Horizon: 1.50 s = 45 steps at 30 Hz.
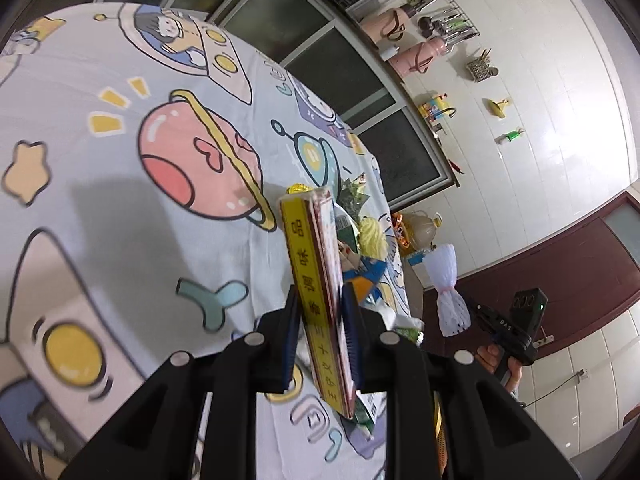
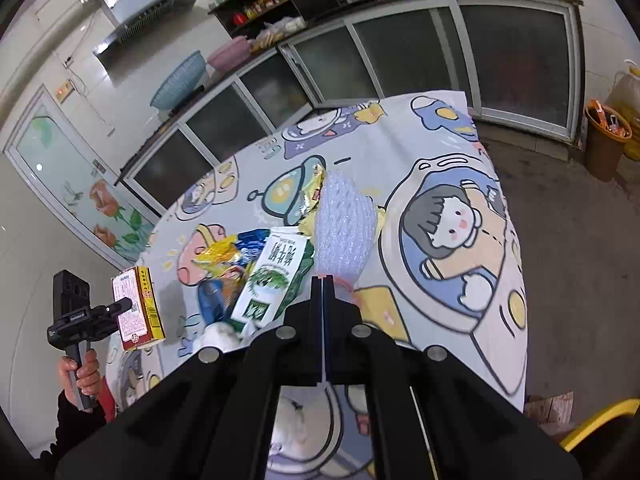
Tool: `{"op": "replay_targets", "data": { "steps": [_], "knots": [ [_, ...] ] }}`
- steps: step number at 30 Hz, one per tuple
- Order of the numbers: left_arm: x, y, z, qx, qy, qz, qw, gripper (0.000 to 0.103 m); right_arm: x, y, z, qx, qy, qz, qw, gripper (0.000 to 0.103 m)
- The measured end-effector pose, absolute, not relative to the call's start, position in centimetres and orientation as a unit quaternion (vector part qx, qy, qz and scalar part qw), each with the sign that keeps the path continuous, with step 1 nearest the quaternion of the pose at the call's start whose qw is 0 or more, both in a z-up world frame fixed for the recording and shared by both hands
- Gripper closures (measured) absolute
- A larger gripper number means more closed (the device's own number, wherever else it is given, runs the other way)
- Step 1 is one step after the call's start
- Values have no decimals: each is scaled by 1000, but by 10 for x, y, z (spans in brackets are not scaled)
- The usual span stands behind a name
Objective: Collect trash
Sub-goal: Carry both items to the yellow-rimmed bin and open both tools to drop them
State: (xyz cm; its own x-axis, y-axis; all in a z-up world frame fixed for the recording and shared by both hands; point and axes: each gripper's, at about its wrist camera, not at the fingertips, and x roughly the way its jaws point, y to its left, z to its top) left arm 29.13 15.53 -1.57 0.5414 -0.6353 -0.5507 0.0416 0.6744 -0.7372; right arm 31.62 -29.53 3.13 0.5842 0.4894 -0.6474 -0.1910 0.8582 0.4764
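My left gripper [image 1: 322,308] is shut on a flat yellow and red seasoning box [image 1: 316,280], held on edge above the cartoon tablecloth [image 1: 120,160]. The right wrist view shows that box [image 2: 138,308] at the left in the left gripper [image 2: 120,306]. My right gripper [image 2: 322,280] is shut on the pinched end of a white foam fruit net [image 2: 342,224], which stands up over the trash pile. From the left wrist view the net [image 1: 446,288] hangs out of the right gripper [image 1: 476,312] beyond the table edge. A green milk carton [image 2: 272,276] and snack wrappers [image 2: 224,256] lie on the cloth.
An orange waste bin [image 2: 604,140] with wrappers stands on the floor by the glass-door counter [image 2: 400,48], next to a large oil bottle [image 2: 626,92]. Crumpled white tissue [image 2: 218,336] lies near the carton. A yellow chair edge [image 2: 592,424] shows at the lower right. A hand [image 2: 78,372] grips the left handle.
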Motion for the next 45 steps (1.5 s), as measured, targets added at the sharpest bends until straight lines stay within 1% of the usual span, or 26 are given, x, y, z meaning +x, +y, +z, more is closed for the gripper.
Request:
{"op": "replay_targets", "data": {
  "steps": [4, 8, 17, 26, 33, 45],
  "knots": [
    [265, 151, 0, -338, 419, -215, 815, 84, 281, -315, 39, 191, 396, 192, 878, 102],
    [248, 120, 15, -315, 417, -237, 819, 84, 239, -346, 41, 208, 381, 178, 883, 102],
    [239, -7, 31, -246, 431, -334, 801, 84, 155, -426, 35, 234, 360, 117, 895, 102],
    [241, -157, 17, -182, 468, -436, 747, 84, 81, -507, 7, 265, 345, 38, 900, 102],
    [232, -269, 0, -134, 498, -491, 703, 84, 49, -550, -24, 288, 352, -11, 890, 102],
    [211, -380, -30, -82, 526, -513, 674, 84, 23, -585, -75, 318, 380, -54, 867, 101]
  ]
}}
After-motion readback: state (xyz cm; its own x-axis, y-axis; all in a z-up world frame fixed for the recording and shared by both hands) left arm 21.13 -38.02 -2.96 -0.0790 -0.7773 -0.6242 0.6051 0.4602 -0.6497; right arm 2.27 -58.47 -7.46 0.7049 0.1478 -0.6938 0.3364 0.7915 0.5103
